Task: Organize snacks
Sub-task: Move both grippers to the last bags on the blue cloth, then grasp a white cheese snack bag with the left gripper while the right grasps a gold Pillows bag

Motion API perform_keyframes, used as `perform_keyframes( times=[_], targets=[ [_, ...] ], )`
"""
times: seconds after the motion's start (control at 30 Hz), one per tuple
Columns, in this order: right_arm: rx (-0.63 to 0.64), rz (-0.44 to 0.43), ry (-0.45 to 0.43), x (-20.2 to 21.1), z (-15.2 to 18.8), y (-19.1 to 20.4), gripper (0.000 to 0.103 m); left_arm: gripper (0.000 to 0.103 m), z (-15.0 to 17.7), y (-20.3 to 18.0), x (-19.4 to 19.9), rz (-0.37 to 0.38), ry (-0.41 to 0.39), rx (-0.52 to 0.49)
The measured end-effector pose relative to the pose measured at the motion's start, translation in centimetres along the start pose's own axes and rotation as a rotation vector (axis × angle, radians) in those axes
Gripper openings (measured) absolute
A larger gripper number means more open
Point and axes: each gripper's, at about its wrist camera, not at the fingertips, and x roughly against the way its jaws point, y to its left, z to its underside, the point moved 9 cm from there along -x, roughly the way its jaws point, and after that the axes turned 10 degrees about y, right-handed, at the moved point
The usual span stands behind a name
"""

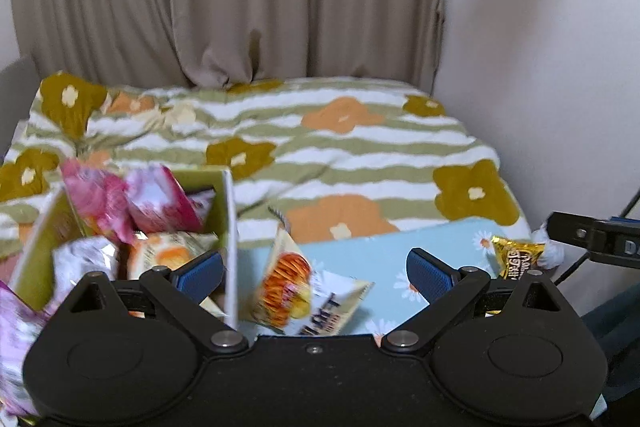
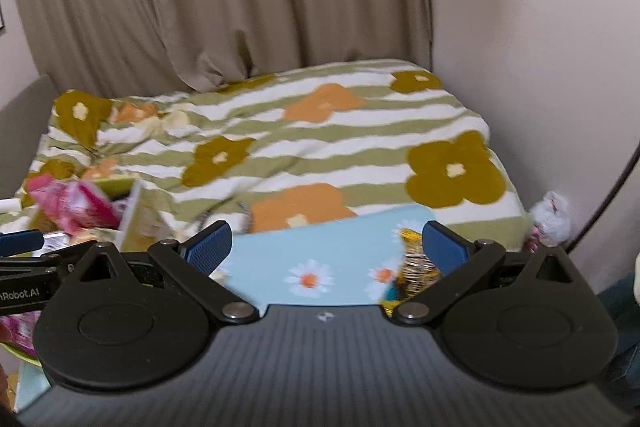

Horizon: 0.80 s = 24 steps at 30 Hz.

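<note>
Most packets already sit in the green box (image 1: 224, 227) — an orange packet (image 1: 296, 287) and a gold one (image 1: 516, 255) remain on the blue board (image 1: 360, 255); left tongs (image 1: 316, 271) and right tongs (image 2: 326, 247) both gape empty.

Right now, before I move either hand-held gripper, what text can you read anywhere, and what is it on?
"Robot.AI", start cut off: side of the left hand-held gripper, seen from the right wrist.
"DA", cut off at the frame edge: right hand-held gripper body, seen from the left wrist.
Gold wrapper: curly print, too blurred to read.
Orange and white snack packet: large dark letters, blurred, unreadable.
Pink packets in the box: no legible text.
</note>
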Motion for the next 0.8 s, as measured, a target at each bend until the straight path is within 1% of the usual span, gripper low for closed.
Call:
perform_keyframes(
  times=[0.13,0.3,0.43,0.57,0.67,0.73,0.8],
  targets=[
    [-0.006,-0.006,0.046,-2.7,0.5,-2.8,0.103,0.100,0.3,-1.4,-3.3,-0.048,0.060,0.060],
    [0.019,-0.003,0.100,-6.7,1.1,-5.1,0.103,0.100,0.9,-2.2,-7.6,-0.101,0.135,0.148],
    [0.023,-0.018,0.156,-10.1,1.8,-6.4,0.103,0.100,1.2,-2.0,-10.5,-0.158,0.176,0.199],
    [0.037,-0.026,0.198,-12.5,2.4,-7.0,0.103,0.100,1.1,-1.2,-12.7,-0.208,0.207,0.247],
    [0.047,-0.030,0.222,-13.9,2.8,-7.1,0.103,0.100,1.1,-0.5,-14.3,-0.258,0.235,0.264],
    [0.052,-0.032,0.232,-14.7,3.0,-7.1,0.103,0.100,0.9,-0.5,-14.9,-0.303,0.236,0.242],
    [0.057,-0.035,0.239,-15.3,3.1,-7.1,0.103,0.100,1.1,-0.7,-15.7,-0.311,0.253,0.229]
  ],
)
